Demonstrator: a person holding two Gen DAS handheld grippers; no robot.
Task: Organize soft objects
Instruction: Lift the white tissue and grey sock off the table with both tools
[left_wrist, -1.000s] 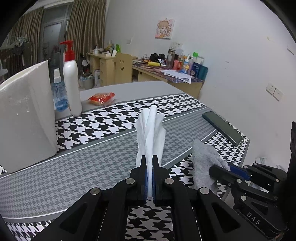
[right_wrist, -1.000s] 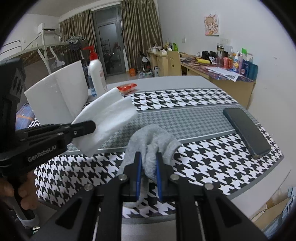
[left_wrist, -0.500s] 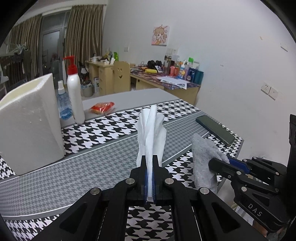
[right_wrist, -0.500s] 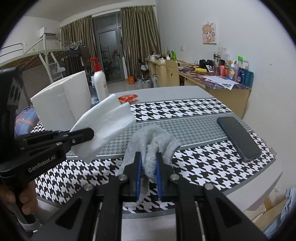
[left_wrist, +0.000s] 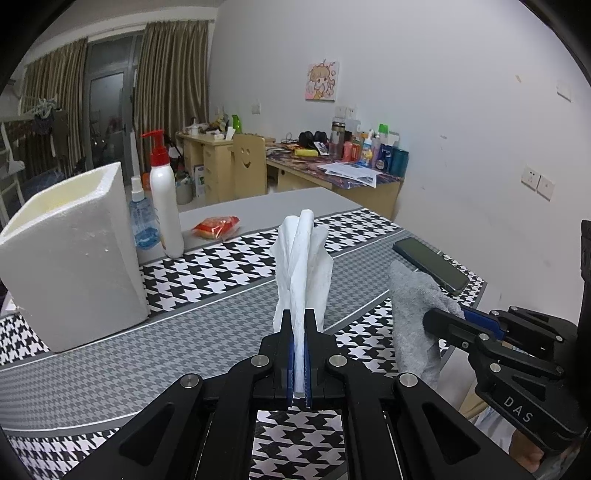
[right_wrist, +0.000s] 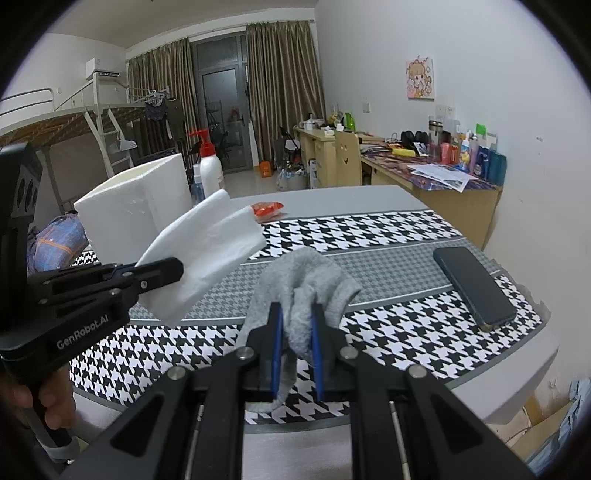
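Note:
My left gripper (left_wrist: 300, 314) is shut on a folded white tissue (left_wrist: 302, 264) that stands up between its fingers, held above the houndstooth table (left_wrist: 221, 266). It also shows in the right wrist view (right_wrist: 207, 247), held by the left gripper (right_wrist: 173, 267). My right gripper (right_wrist: 297, 314) is shut on a grey sock (right_wrist: 306, 280) that droops over its fingers. The sock (left_wrist: 413, 306) and right gripper (left_wrist: 439, 319) show at the right of the left wrist view. Both are raised over the table's near edge.
A white foam box (left_wrist: 70, 254) stands at the left, with a pump bottle (left_wrist: 164, 199) and a blue spray bottle (left_wrist: 142, 218) behind it. A red snack packet (left_wrist: 218, 225) lies further back. A dark phone (left_wrist: 430, 264) lies at the right edge.
Both grippers have risen and drawn back from the table, each still holding its item. The table and box now look lower and farther away.

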